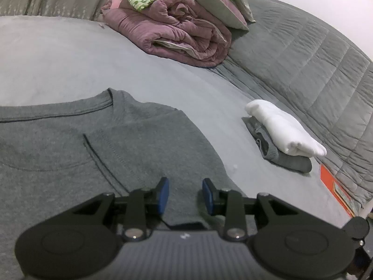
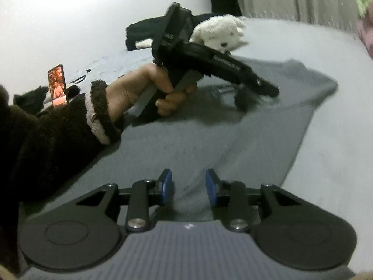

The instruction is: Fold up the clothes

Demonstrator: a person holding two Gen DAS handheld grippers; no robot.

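On the grey bed (image 1: 58,53), the grey T-shirt (image 1: 70,144) runs off-frame; both hand-held grippers, left (image 1: 185,193) and right (image 2: 188,187), part-open, empty.

I count one grey T-shirt (image 1: 70,144) spread under my jaws, two folded garments stacked: one white (image 1: 284,128), one grey (image 1: 289,161). One rolled quilt (image 1: 177,35), one plush toy (image 2: 221,33), one phone (image 2: 57,84).

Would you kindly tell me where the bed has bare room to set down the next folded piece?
Bare sheet lies beyond the grey shirt collar, left of the rolled quilt, and between shirt and folded stack. Crowded: the quilt corner, and near the plush toy.
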